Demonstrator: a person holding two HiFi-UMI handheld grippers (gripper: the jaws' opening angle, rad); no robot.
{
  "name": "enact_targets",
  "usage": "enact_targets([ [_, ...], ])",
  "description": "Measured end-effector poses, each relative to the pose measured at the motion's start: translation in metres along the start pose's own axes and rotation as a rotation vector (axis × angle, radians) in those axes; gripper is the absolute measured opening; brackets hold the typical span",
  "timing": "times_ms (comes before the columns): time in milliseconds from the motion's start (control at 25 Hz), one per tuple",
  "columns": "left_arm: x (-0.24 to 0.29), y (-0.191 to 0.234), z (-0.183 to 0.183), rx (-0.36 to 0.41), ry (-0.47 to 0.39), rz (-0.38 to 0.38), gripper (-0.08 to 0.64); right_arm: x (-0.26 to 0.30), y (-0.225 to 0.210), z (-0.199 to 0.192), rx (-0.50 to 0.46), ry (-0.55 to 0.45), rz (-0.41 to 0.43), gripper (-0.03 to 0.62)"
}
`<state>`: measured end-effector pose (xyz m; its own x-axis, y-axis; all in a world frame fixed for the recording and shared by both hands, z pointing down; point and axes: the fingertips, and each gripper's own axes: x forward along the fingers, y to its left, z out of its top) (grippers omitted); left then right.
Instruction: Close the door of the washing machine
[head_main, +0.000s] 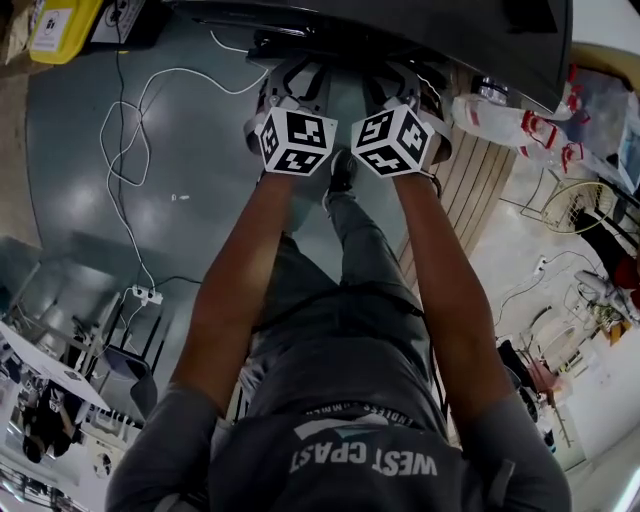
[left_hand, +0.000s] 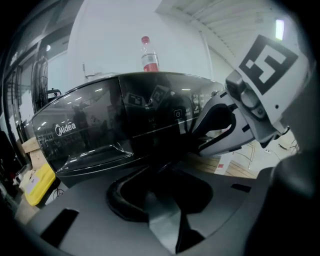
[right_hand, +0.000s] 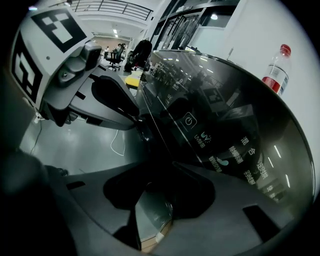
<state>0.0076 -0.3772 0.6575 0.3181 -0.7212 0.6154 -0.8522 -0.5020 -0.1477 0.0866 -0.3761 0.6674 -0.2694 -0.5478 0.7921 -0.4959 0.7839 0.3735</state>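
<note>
Grey floor (head_main: 90, 200) below, glossy washer door (left_hand: 95, 132) dead ahead at both tips: left gripper (head_main: 297, 80) jaws barely apart, right gripper (head_main: 398, 82) jaws wider, both empty, and it looks stiff, weighty, slick, so push its edge, don't pinch.

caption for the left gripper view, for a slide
Glossy black washing machine up close, red-capped bottle above it, right hand-held gripper near its front
</note>
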Motion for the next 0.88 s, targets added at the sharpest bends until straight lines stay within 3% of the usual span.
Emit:
enact_targets([
  [160, -0.024, 0.003, 0.005, 0.012, -0.009, -0.047, 0.114, -0.018, 0.005, 0.011, 0.021, -0.010, 0.069, 0.103],
  [320, -0.066, 0.023, 0.020, 0.043, -0.026, -0.045, 0.106, -0.053, -0.003, 0.036, 0.087, -0.081, 0.074, 0.058],
  [600, -0.158, 0.063, 0.054, 0.016, -0.108, -0.029, 0.063, -0.153, -0.023, 0.092, 0.171, -0.259, 0.061, 0.040],
  [880, -0.276, 0.104, 0.087, 0.042, -0.204, -0.044, 0.043, -0.265, -0.013, 0.161, 0.200, -0.431, 0.033, 0.032],
])
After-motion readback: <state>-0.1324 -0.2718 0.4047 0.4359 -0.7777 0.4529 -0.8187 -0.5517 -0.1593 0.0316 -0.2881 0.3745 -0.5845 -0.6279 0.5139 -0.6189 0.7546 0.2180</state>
